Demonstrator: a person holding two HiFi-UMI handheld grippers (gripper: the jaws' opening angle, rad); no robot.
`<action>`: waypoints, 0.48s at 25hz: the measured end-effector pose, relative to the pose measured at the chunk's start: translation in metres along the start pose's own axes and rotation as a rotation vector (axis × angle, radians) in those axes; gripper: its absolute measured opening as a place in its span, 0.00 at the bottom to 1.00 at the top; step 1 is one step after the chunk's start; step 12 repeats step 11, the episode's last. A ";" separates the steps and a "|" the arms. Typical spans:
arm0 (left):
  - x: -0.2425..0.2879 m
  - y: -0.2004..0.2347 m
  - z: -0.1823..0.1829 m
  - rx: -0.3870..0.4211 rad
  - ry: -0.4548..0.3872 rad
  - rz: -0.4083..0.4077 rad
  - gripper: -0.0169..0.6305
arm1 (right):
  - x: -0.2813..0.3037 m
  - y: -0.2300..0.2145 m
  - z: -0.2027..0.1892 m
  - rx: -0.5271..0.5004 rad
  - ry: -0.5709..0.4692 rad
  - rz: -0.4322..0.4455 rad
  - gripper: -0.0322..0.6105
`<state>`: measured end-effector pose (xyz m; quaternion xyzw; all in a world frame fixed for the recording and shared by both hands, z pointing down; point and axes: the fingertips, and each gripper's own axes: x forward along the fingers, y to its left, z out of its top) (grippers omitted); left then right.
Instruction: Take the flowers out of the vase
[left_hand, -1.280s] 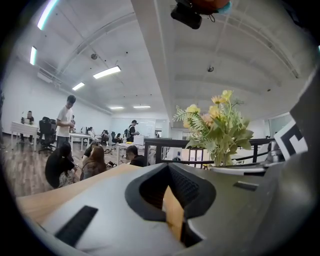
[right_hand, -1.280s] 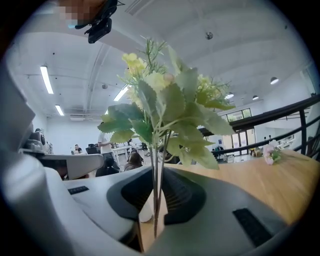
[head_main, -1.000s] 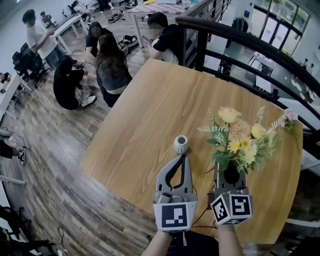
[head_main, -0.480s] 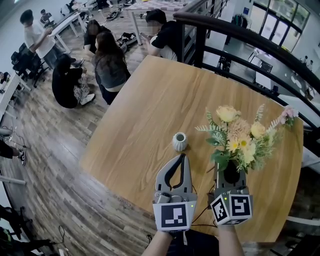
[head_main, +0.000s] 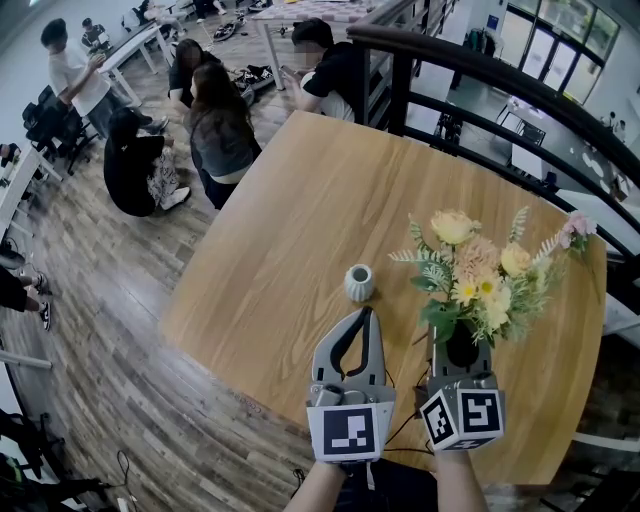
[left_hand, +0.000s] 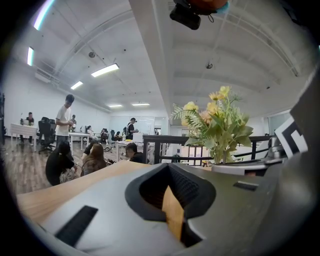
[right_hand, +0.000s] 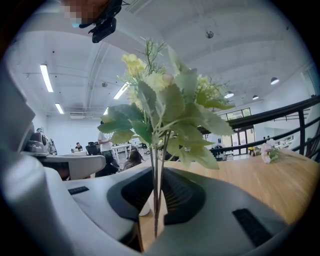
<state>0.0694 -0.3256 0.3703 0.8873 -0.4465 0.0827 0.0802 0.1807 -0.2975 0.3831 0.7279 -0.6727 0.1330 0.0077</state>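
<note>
My right gripper (right_hand: 155, 212) is clenched low on the thin stems (right_hand: 156, 165) of the flowers (head_main: 475, 275), held above the table (head_main: 320, 190) beside the vase (head_main: 359, 283), a bunch I judge light, floppy and crushable, while my left gripper (head_main: 366, 318) fingers are closed on nothing.

Big open office w/ white ceiling, strip lights (left_hand: 105, 70) overhead. Grey-brown plank floor (head_main: 100, 330), white desks (head_main: 138, 47) far left, ppl (head_main: 220, 135) grouped nearby. Black railing (head_main: 480, 75) runs behind the wooden worktop (head_main: 300, 220), glass doors (head_main: 555, 52) beyond.
</note>
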 end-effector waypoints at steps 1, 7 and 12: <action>0.000 0.000 0.000 0.000 0.000 0.000 0.07 | 0.000 0.001 0.000 0.000 0.001 0.001 0.16; 0.000 -0.001 0.003 -0.003 0.000 -0.001 0.07 | -0.001 0.002 0.001 0.003 -0.002 0.005 0.16; -0.001 -0.002 0.003 0.000 -0.008 -0.001 0.07 | -0.002 0.000 -0.002 0.014 -0.016 0.007 0.16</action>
